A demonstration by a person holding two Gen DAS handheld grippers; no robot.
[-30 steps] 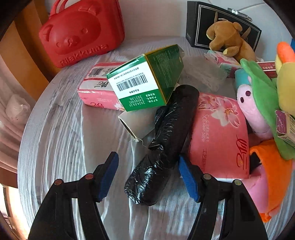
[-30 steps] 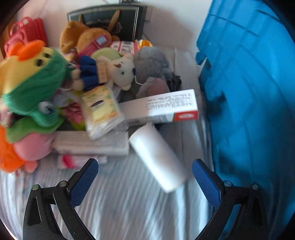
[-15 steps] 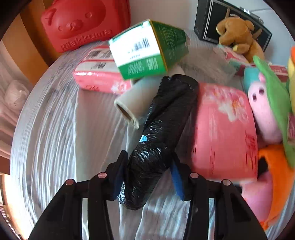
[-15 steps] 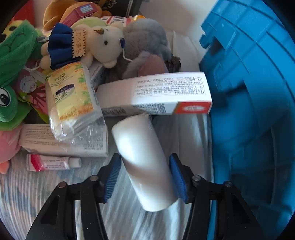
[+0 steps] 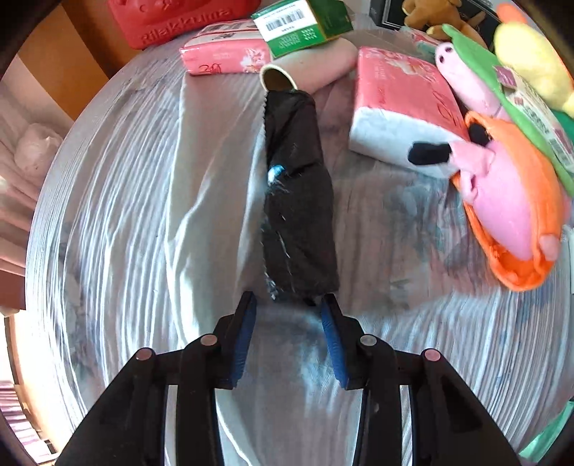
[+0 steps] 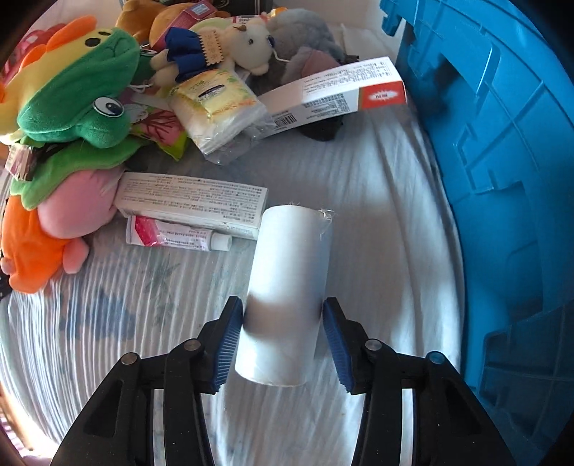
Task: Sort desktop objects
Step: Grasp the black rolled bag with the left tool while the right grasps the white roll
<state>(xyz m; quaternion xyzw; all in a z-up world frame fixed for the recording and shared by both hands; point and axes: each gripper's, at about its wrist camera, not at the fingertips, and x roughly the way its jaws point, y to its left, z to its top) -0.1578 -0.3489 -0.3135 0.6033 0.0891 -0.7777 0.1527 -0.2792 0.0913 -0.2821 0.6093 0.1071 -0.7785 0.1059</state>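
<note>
Both wrist cams are sitting close above the striped cloth (image 5: pixel 107 215), looking forward and down along their own fingers. Left view is facing the red case (image 5: pixel 179 14) at the far edge; right view is running alongside the blue crate (image 6: pixel 502 143). Both are catching the orange-pink plush (image 5: pixel 509 211) (image 6: pixel 39 233).

The red Rilakkuma case (image 5: pixel 179 16) is running off the top edge. The green box (image 5: pixel 303 27) is covering part of the beige roll (image 5: pixel 315 66). The blue crate (image 6: pixel 502 179) is extending past the right edge.
</note>
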